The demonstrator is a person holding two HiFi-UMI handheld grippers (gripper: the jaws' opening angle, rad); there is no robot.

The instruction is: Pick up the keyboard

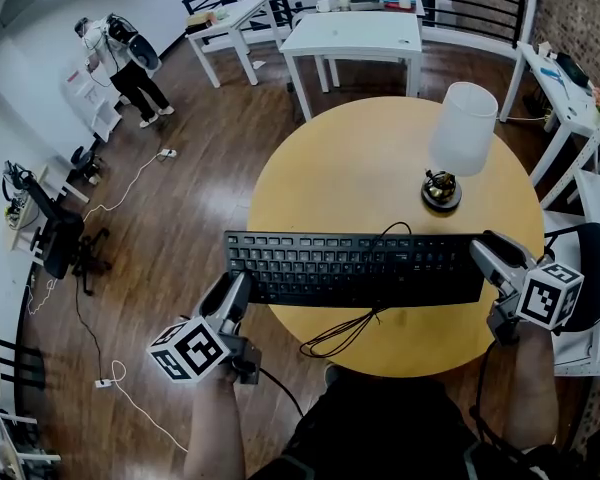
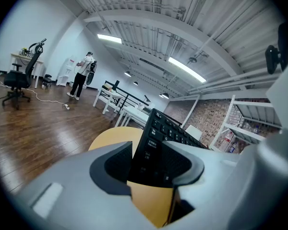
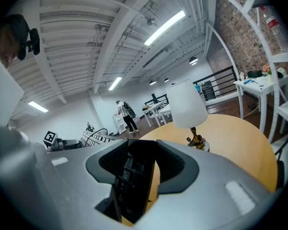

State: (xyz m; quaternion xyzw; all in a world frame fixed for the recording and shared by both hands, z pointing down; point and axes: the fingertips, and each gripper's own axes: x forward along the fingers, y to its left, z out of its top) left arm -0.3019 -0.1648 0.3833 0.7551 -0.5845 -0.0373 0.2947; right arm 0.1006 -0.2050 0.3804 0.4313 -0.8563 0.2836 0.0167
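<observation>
A black keyboard (image 1: pixel 355 266) spans the near part of a round wooden table (image 1: pixel 380 158), and its left end juts past the table's rim. My left gripper (image 1: pixel 238 286) is shut on that left end, my right gripper (image 1: pixel 485 253) on the right end. In the left gripper view the keyboard (image 2: pixel 163 138) sits wedged between the dark pads of the left gripper (image 2: pixel 149 169). The right gripper view shows the keyboard's other end (image 3: pixel 134 176) pinched inside the right gripper (image 3: pixel 141 169). The keyboard's black cable (image 1: pixel 355 328) loops over the table's front edge.
A lamp (image 1: pixel 460 133) with a white shade stands on the table just behind the keyboard's right half. White tables (image 1: pixel 355 33) stand beyond, a person (image 1: pixel 120 53) is at the far left wall, an office chair (image 1: pixel 60 238) at left, another chair (image 1: pixel 590 258) at right.
</observation>
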